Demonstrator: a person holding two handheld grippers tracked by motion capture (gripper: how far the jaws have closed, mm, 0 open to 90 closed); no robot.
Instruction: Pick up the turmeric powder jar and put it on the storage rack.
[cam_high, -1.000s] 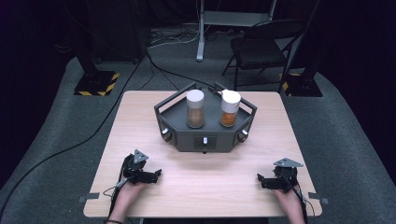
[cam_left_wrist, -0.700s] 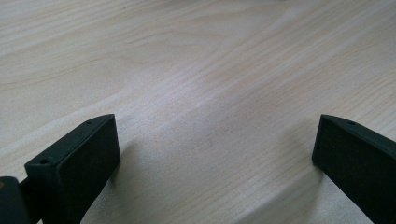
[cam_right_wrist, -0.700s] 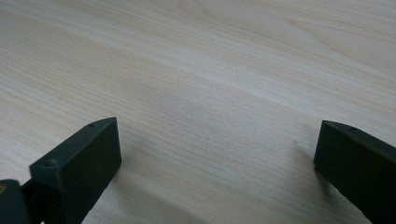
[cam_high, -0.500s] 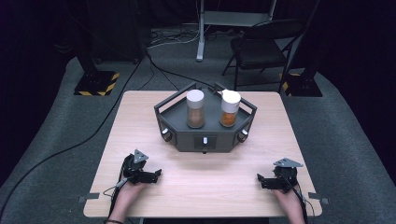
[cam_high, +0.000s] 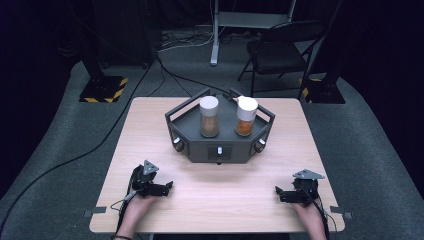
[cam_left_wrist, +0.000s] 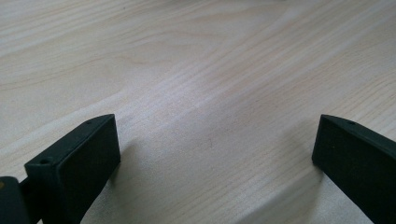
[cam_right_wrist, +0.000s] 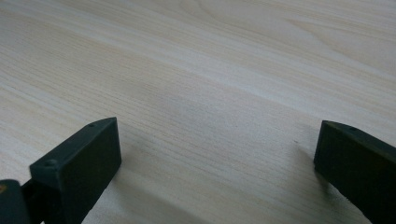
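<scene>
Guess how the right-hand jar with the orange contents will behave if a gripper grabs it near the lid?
The right jar is tall and narrow with a white lid, so a high push probably tips it. It looks only part full, so likely light. Its smooth clear wall may be slippery. The dark tray has a low rim that may stop sliding, not tipping.

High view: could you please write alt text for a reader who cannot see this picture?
A dark tray stands at the middle of a wooden table and holds two white-capped jars, side by side. Near the front edge, a person's hands hold the left gripper and the right gripper low over the wood, far from the tray.
</scene>
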